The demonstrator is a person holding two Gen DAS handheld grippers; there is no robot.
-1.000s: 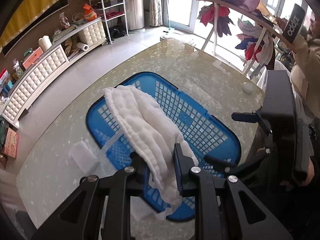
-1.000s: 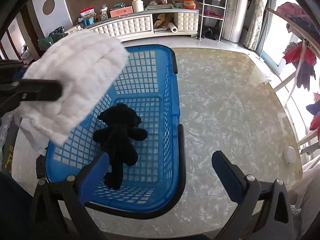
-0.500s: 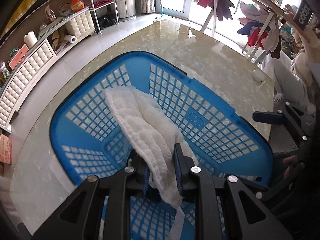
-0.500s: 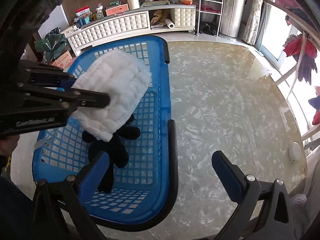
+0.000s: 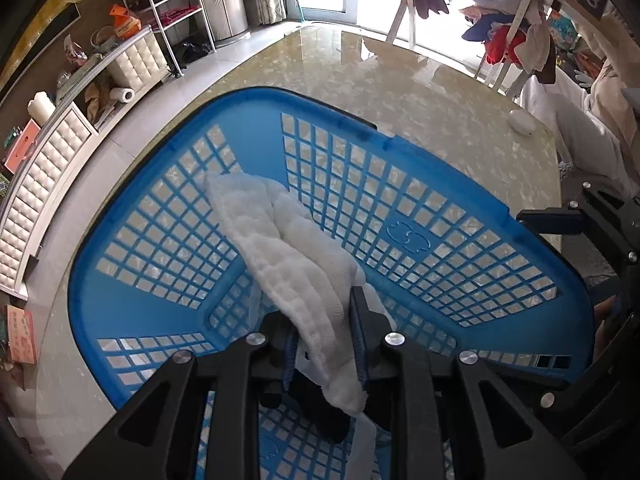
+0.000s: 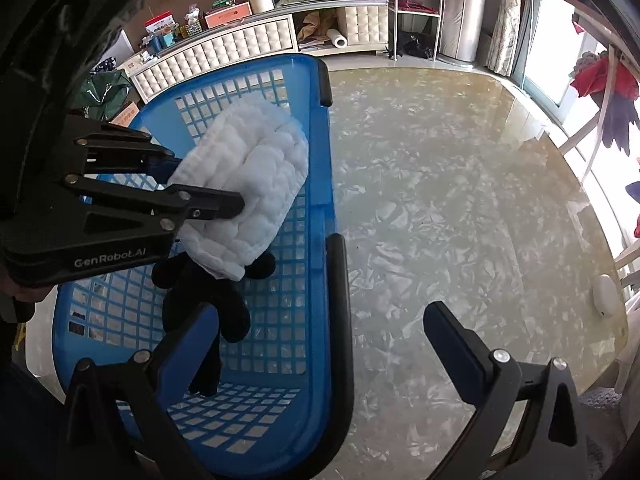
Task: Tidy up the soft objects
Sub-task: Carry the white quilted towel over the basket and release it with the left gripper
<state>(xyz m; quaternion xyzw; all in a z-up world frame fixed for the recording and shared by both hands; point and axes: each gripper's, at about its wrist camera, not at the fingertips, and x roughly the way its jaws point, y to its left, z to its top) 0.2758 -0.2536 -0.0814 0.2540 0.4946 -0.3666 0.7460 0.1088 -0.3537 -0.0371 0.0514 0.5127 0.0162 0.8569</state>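
A white quilted cloth [image 5: 288, 256] hangs between the fingers of my left gripper [image 5: 322, 312], low inside the blue mesh basket [image 5: 400, 148]. The jaws are opening, and the pads still touch the cloth. In the right wrist view the left gripper [image 6: 204, 184] holds the cloth [image 6: 256, 176] just above a black plush toy [image 6: 208, 296] lying on the floor of the basket [image 6: 320, 152]. My right gripper [image 6: 322, 312] stands wide open over the basket's near right rim with nothing between its fingers.
The basket sits on a glossy marble-pattern table [image 6: 460, 200]. A small white round object [image 6: 608, 294] lies near the table's right edge. A rack hung with clothes [image 5: 512, 32] stands past the table, and a tufted white cabinet [image 6: 240, 40] runs along the wall.
My left gripper has sunk with the cloth from above the basket rim down into the basket, close over the black toy. The right gripper has stayed open in place.
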